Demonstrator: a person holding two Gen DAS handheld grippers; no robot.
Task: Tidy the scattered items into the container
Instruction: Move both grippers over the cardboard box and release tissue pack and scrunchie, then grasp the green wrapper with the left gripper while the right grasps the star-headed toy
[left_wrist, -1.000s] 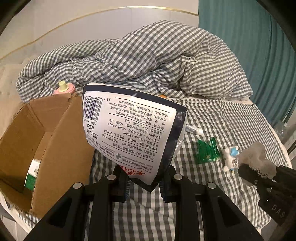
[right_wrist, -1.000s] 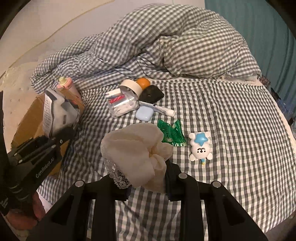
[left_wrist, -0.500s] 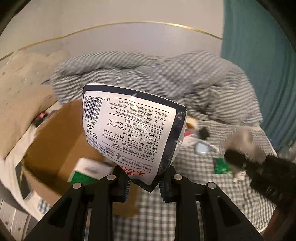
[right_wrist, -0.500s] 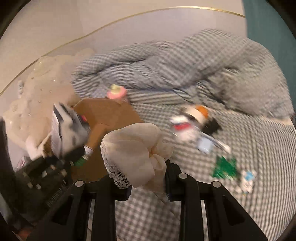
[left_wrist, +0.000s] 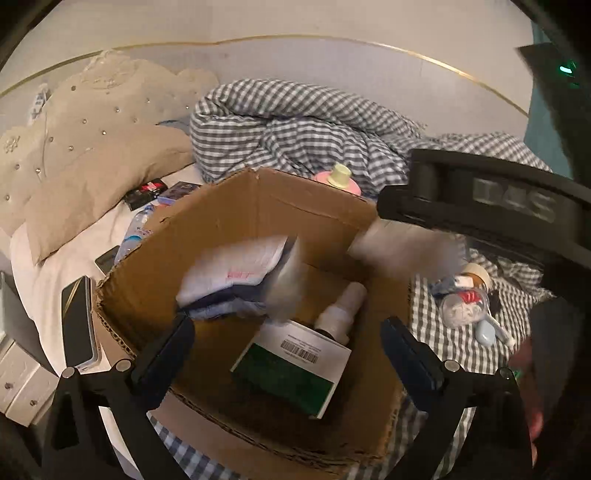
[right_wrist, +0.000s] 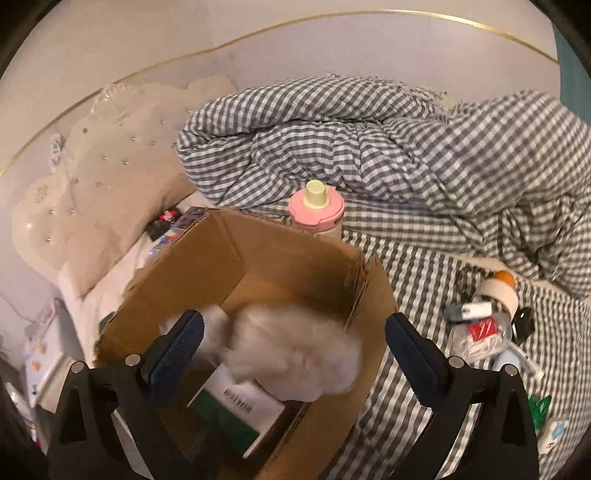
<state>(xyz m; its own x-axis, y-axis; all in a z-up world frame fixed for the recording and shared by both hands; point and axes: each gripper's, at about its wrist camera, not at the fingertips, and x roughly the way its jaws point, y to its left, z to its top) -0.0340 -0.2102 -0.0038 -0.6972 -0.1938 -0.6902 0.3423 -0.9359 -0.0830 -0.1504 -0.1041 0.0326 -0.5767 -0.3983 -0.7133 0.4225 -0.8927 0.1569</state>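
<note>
I am holding both grippers over the cardboard box (left_wrist: 236, 206). My left gripper (left_wrist: 286, 338) is spread wide with nothing between its fingers, and the blurred white packet (left_wrist: 236, 273) is dropping inside the box, above the green carton (left_wrist: 288, 373) and white bottle (left_wrist: 341, 306). My right gripper (right_wrist: 293, 341) is likewise gaping apart; the cream cloth (right_wrist: 295, 354), blurred, is tumbling into the box. The pink bottle (right_wrist: 316, 210) is standing just behind the box.

Dim, warm indoor light; fisheye bending at the edges; motion blur smears the falling items.
</note>
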